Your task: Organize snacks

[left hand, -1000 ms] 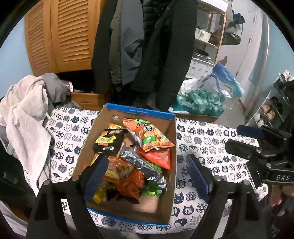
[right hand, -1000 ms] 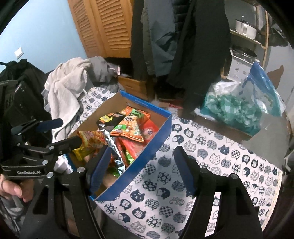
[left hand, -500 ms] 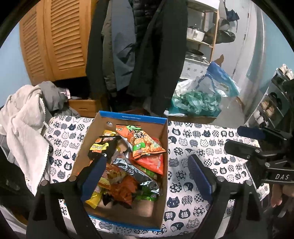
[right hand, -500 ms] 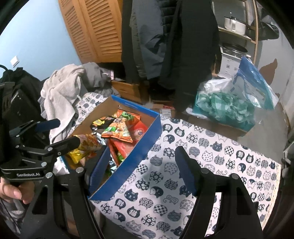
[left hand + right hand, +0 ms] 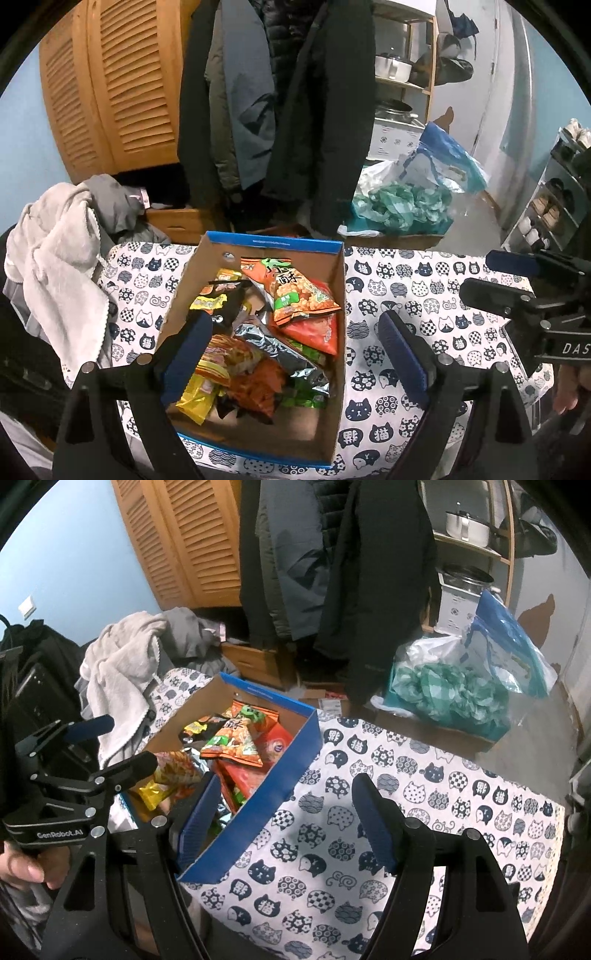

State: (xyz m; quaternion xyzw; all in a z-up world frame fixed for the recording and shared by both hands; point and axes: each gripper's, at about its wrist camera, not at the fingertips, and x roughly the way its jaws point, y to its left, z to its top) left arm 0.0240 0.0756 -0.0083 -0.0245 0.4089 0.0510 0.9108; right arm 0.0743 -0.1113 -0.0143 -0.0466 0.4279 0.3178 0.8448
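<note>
**Cluttered blue-walled room**

Pale blue walls back a louvered wooden cabinet. Dark coats hang in front, above a wooden drawer. A wooden shelf holds pots, a shoe rack stands far right, and bags sit on the grey floor. A cat-print cloth covers the table; a pale towel is heaped at its left.
</note>
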